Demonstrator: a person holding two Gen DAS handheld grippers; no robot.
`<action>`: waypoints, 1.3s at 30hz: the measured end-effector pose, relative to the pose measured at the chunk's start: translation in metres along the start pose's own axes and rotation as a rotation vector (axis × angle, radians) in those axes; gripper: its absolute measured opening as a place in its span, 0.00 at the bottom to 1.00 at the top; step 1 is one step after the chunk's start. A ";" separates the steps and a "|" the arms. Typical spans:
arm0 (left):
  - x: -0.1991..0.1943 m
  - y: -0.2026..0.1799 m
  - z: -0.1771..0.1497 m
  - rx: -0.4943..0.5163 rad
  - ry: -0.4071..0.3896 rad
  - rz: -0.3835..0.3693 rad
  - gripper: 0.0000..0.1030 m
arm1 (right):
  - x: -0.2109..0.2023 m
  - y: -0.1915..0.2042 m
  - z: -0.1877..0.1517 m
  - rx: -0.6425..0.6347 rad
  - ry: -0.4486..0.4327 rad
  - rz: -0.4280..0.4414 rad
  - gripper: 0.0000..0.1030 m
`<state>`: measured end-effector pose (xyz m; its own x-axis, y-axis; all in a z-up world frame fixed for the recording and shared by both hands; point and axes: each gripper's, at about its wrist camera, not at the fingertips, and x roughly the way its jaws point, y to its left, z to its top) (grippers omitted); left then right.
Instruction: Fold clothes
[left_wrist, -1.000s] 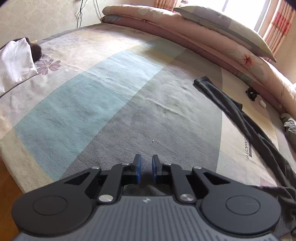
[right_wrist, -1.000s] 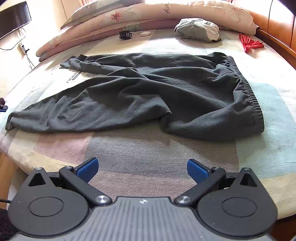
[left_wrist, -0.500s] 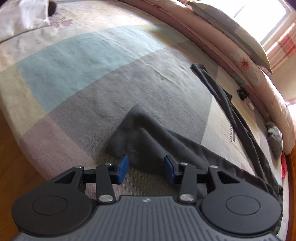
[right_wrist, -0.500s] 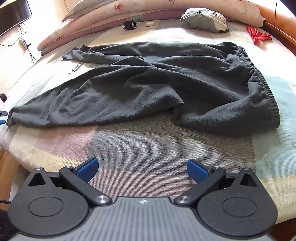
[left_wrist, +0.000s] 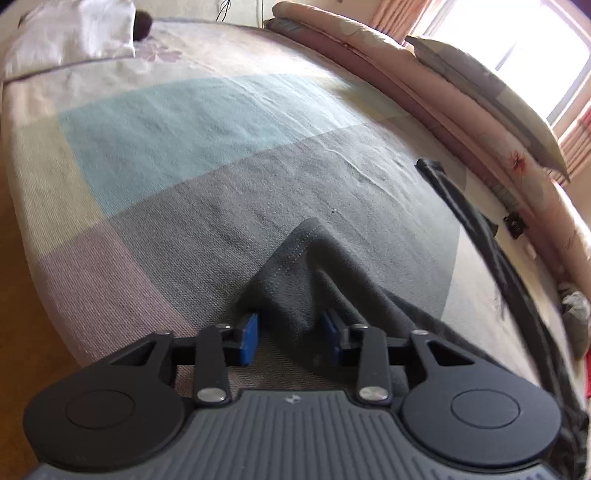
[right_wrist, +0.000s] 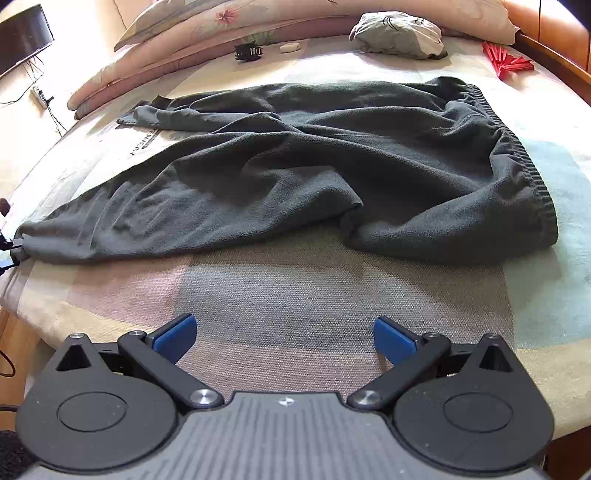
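Dark grey trousers (right_wrist: 295, 166) spread crumpled across bed (right_wrist: 332, 280), waistband toward right. Grasp step in hand: left gripper (left_wrist: 291, 338) jaws just been closing, near leg's cuff (left_wrist: 295, 273) gathered between blue pads, seemingly pinched. Right gripper (right_wrist: 284, 334) spread wide, nothing held, parked short of fabric. Next move judged: cuff to be lifted and carried toward waistband; firm grip needed.
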<state>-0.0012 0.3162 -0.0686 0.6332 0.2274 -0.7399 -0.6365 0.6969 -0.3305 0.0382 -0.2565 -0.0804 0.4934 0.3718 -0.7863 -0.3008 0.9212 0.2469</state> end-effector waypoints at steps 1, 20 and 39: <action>-0.001 -0.001 0.000 0.009 -0.004 0.007 0.01 | -0.001 0.000 0.000 0.001 -0.001 0.000 1.00; -0.048 0.018 0.035 0.029 -0.022 -0.020 0.00 | 0.001 -0.006 0.002 0.035 -0.003 -0.005 1.00; -0.010 -0.114 -0.050 0.612 0.092 -0.117 0.39 | -0.005 -0.056 -0.001 0.247 -0.114 0.134 1.00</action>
<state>0.0430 0.2008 -0.0526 0.6257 0.0851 -0.7754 -0.1807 0.9828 -0.0379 0.0518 -0.3104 -0.0913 0.5554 0.4892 -0.6725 -0.1684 0.8581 0.4851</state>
